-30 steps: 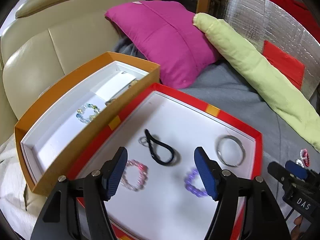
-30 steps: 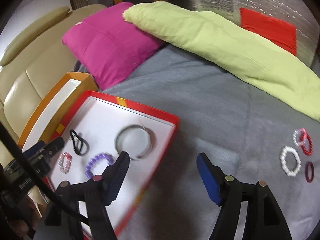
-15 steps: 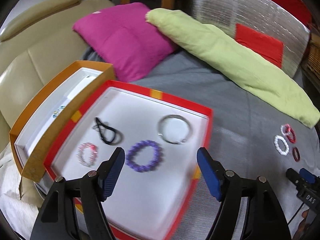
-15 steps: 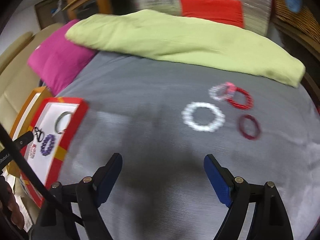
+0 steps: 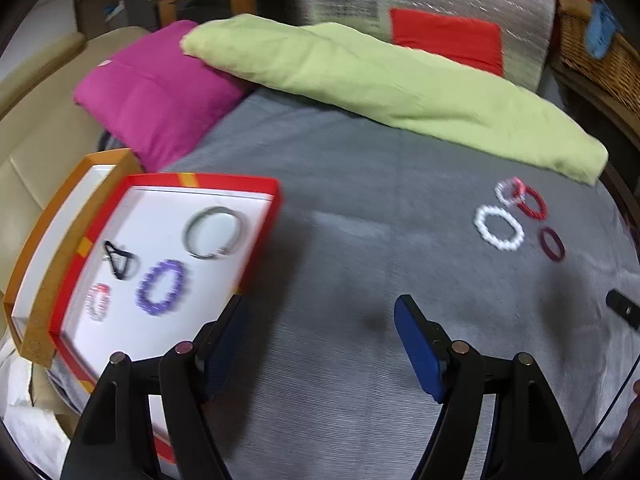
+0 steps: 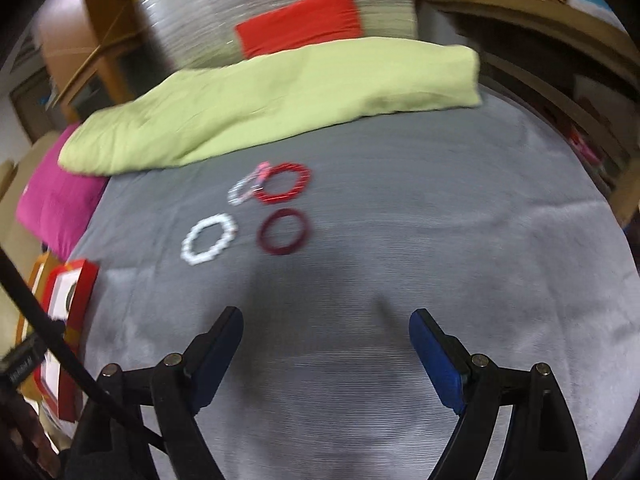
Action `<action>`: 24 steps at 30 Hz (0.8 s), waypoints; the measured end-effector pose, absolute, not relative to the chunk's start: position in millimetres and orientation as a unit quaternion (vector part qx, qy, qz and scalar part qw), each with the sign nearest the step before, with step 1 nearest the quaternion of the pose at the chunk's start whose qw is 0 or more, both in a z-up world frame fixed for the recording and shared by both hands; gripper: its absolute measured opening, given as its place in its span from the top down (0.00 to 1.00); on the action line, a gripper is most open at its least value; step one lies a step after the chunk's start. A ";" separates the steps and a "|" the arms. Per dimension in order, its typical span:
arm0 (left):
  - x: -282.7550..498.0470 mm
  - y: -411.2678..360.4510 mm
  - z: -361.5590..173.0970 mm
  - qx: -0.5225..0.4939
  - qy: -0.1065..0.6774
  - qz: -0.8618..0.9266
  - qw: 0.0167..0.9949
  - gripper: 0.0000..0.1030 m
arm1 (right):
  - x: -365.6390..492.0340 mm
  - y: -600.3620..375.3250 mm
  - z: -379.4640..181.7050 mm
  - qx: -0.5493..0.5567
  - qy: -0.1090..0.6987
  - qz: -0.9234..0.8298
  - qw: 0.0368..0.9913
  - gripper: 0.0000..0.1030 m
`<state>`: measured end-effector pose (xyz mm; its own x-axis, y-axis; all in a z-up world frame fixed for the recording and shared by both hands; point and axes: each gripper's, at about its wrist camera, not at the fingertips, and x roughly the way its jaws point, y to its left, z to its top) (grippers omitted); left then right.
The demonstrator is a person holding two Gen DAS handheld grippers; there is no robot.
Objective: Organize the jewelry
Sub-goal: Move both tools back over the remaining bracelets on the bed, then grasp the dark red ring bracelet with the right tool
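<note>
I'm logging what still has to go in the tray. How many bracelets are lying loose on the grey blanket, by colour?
White bead bracelet: 1
Bright red bead bracelet: 1
Dark red band: 1
Pale pink-and-clear bracelet: 1, touching the bright red one
Total: 4 on the grey blanket

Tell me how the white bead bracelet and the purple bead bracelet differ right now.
The white bead bracelet lies loose on the grey blanket; the purple bead bracelet already sits inside the red-rimmed tray. The white one has other bracelets close by on the blanket, the purple one has tray pieces around it. Both are beaded rings lying flat.
</note>
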<state>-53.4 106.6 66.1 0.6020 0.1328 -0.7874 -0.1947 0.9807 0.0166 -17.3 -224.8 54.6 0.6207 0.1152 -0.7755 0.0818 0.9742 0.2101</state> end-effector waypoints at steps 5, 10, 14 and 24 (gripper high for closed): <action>-46.7 76.1 40.3 -0.013 0.459 0.070 0.886 0.26 | -24.2 -257.4 39.6 0.163 0.429 -0.003 0.889 0.15; -40.4 60.7 21.5 -0.007 0.468 0.054 0.882 0.26 | -16.7 -260.9 32.2 0.188 0.438 0.009 0.879 0.15; -31.6 55.9 9.7 -0.009 0.467 0.042 0.883 0.26 | 1.3 -238.9 41.9 0.145 0.433 0.019 0.890 0.19; -29.9 63.4 2.9 -0.019 0.454 0.030 0.891 0.19 | 91.6 -198.7 24.2 0.080 0.495 0.007 0.865 0.51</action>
